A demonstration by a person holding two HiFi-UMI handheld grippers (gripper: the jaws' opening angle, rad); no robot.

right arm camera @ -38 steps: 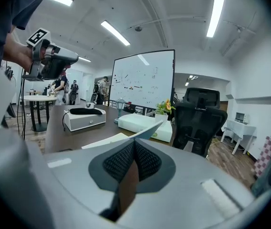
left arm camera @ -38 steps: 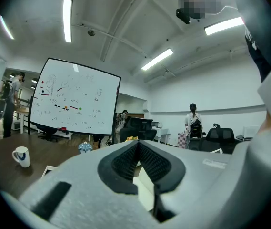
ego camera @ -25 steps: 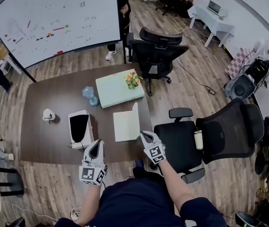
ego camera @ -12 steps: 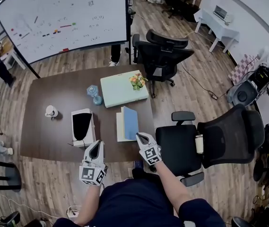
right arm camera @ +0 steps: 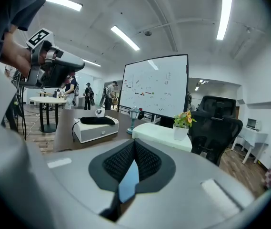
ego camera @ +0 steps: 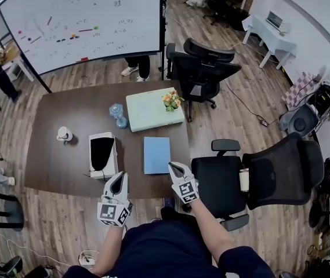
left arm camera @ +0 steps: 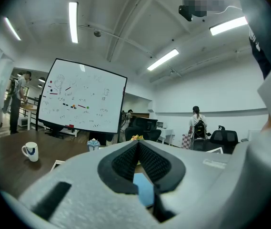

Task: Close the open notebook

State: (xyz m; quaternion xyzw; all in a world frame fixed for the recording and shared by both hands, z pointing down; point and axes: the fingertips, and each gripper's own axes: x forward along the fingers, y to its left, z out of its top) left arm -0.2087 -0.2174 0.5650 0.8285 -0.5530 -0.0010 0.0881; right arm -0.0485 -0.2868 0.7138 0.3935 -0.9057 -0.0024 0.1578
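Observation:
The notebook lies closed and flat on the dark table, its blue cover up, near the front right edge. My right gripper is shut and empty, just off the notebook's near right corner and not touching it. My left gripper is shut and empty at the table's front edge, left of the notebook. A strip of the blue cover shows below the closed pads in the left gripper view as the notebook and in the right gripper view as the notebook.
A white box with a black insert sits left of the notebook. Behind it are a pale green box with a flower pot, a blue glass piece and a mug. Office chairs stand right and behind; a whiteboard stands beyond.
The notebook's cover swung over from open white pages to fully closed, blue side up. My right gripper drew back slightly from it. The left gripper stayed put.

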